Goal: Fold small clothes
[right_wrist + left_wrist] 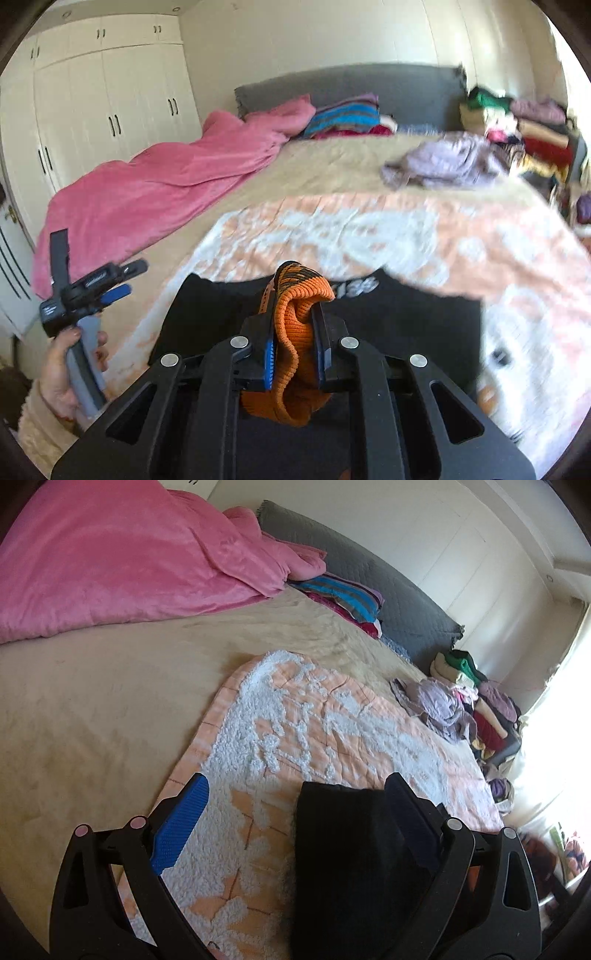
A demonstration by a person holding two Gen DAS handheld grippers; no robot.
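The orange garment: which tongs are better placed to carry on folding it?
Right. The right tongs are already shut on the orange garment; the left tongs are open and hold nothing.

Garment (388, 317) on mat (332, 731) on bed (92, 701), blanket (110, 561) left, clothes pile (480, 709) far right

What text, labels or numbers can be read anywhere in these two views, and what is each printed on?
White print on the black garment, just past the right gripper: blurred, maybe digits, not readable.
Dark marks at the top edge of the left wrist view, beyond the pink blanket: cut off, unreadable.
Nothing else carries text.
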